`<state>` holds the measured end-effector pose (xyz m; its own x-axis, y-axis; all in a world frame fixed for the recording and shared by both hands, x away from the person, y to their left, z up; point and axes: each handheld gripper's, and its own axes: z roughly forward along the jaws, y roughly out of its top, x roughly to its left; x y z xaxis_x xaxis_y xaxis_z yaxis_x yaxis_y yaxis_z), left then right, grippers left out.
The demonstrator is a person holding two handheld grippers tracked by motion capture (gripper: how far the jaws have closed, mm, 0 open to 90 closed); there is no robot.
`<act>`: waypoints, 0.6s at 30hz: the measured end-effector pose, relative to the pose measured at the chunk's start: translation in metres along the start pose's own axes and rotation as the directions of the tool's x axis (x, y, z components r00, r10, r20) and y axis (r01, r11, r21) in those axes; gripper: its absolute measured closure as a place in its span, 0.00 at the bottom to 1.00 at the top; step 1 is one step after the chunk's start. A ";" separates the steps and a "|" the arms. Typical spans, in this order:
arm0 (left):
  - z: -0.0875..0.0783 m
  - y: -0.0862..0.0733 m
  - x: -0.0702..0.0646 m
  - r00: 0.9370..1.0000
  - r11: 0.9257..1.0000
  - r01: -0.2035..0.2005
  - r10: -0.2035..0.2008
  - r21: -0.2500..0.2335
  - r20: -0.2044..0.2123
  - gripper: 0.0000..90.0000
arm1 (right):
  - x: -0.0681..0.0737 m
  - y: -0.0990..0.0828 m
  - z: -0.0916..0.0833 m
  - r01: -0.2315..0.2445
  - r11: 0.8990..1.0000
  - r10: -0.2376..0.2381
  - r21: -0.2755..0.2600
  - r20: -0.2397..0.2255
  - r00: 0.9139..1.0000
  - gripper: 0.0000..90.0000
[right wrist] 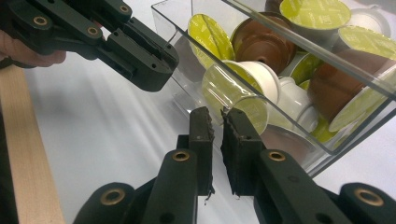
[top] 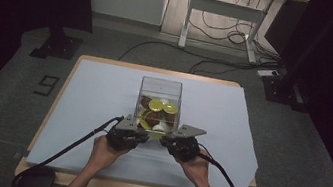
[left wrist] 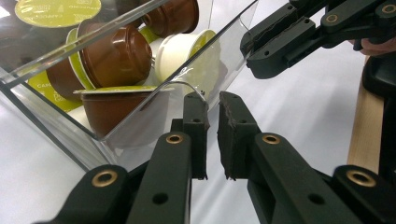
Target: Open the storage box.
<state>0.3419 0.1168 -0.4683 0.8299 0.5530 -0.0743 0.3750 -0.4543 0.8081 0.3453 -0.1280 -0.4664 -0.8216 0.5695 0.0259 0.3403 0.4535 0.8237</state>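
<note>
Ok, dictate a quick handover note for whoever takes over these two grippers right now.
Left gripper: jaws nearly closed, a narrow gap, at the near wall of the clear box, holding nothing.
Right gripper: the same, beside it at that wall.
The box sits mid-table on the white sheet, full of coffee capsules.
Done: both grippers brought up to the box.
Left: grip the wall; probably move or tip it.

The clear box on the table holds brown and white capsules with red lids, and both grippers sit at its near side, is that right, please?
Not quite: the lids are yellow-green, not red, as the right gripper view shows. The rest holds: the clear box holds brown and white capsules, with the left gripper and right gripper at its near side.
</note>
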 end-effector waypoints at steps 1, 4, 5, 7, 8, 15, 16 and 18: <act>0.000 0.000 -0.001 1.000 1.000 -0.001 0.001 0.000 0.000 0.90 | 0.001 0.000 0.000 -0.001 1.000 0.001 0.000 0.000 1.000 0.90; -0.001 -0.001 -0.002 1.000 1.000 -0.001 0.001 -0.001 -0.002 0.90 | 0.002 -0.001 -0.001 -0.002 1.000 0.002 -0.001 0.000 1.000 0.90; -0.001 -0.001 -0.003 1.000 1.000 -0.001 0.001 -0.002 -0.001 0.90 | 0.003 -0.001 -0.002 -0.003 1.000 0.003 0.001 0.000 1.000 0.90; -0.002 -0.002 -0.004 1.000 1.000 0.000 0.000 -0.003 -0.001 0.90 | 0.004 -0.002 -0.002 -0.001 1.000 0.001 0.001 0.001 1.000 0.90; -0.002 -0.002 -0.005 1.000 1.000 0.000 0.000 -0.003 0.000 0.90 | 0.005 -0.002 -0.003 0.000 1.000 0.000 0.000 0.002 1.000 0.90; -0.004 -0.005 -0.009 1.000 1.000 0.002 -0.002 -0.006 0.005 0.90 | 0.010 -0.004 -0.005 0.005 1.000 -0.005 0.000 0.001 1.000 0.90; -0.005 -0.006 -0.010 1.000 1.000 0.000 0.000 -0.005 0.005 0.90 | 0.011 -0.004 -0.006 0.003 1.000 -0.003 0.000 0.000 1.000 0.90; -0.006 -0.006 -0.012 1.000 1.000 -0.001 0.001 -0.005 0.006 0.90 | 0.012 -0.005 -0.006 0.002 1.000 -0.002 0.000 -0.001 1.000 0.89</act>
<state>0.3270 0.1169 -0.4692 0.8325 0.5486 -0.0769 0.3724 -0.4514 0.8109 0.3306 -0.1275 -0.4663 -0.8227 0.5680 0.0246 0.3383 0.4544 0.8241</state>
